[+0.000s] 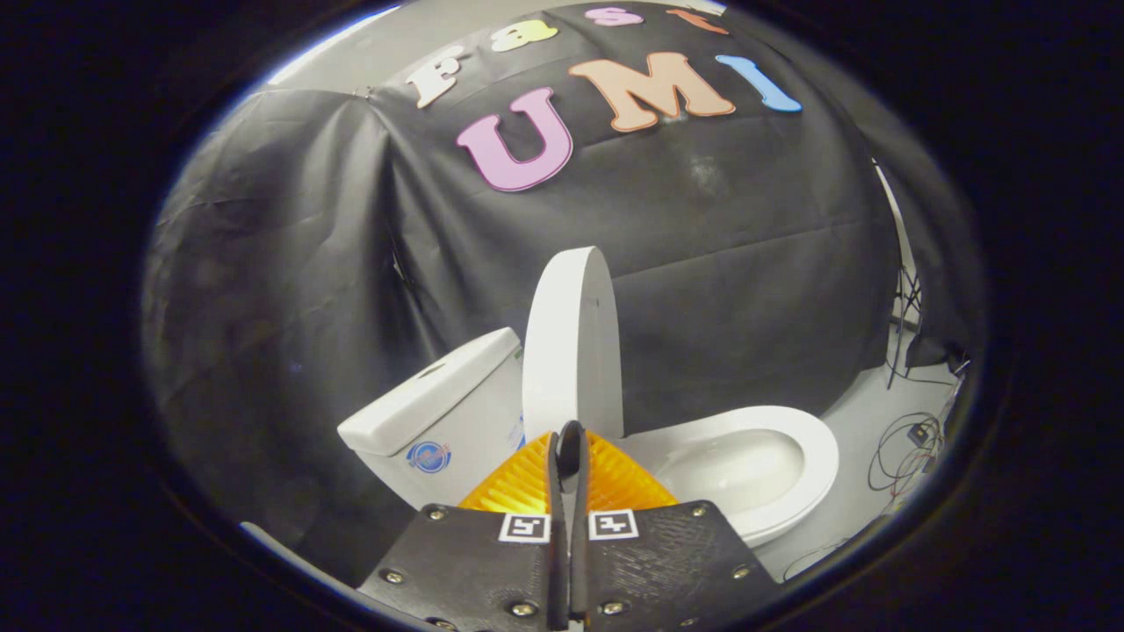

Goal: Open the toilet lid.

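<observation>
- Gripper view: the toilet lid (571,342) stands raised, close to upright, in the middle of the frame, seen nearly edge-on, its white face rising from just behind the fingertips.
- Below and to the right of the lid, the white seat (812,439) lies flat on the bowl (742,465), whose glossy inside is open to view at centre right.
- To the lid's left, in the lower left of the frame, sits the white tank (465,430), topped by its flat cover (430,391); a round blue sticker (429,456) shows on the tank's front.
- The gripper (569,439) rises from bottom centre, its two orange ribbed fingers (518,484) pressed together with only a thin dark seam between them and nothing pinched; the tips sit just in front of the lid's base, and whether they touch it cannot be told.
- Black finger mounts (457,566) carry two square black-and-white markers (524,527).
- At the right of the frame, loose cables (904,452) lie on the pale floor (865,412).
- Black cloth (351,263) hangs behind everything.
</observation>
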Available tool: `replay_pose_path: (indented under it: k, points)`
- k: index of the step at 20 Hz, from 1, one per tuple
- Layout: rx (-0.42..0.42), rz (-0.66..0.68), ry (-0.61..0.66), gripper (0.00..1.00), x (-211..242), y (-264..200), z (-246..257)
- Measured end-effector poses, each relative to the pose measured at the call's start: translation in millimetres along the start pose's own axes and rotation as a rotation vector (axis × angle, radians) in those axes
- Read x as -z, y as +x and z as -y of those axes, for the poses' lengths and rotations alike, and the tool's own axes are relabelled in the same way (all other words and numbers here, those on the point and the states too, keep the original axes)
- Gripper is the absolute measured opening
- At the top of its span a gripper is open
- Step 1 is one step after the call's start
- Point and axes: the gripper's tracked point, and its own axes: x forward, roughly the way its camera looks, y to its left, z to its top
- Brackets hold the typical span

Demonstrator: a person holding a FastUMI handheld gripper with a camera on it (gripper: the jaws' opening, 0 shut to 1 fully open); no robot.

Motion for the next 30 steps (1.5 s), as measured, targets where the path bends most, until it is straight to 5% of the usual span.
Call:
replay_pose_path:
  k: [11,20,30]
  points:
    - [-0.058,0.023,0.003,0.03,7.1,10.7,-32.6]
    - [-0.024,0.059,-0.058,0.03,10.3,15.3,-55.5]
    - [0.022,0.089,-0.284,0.03,23.4,24.0,-92.4]
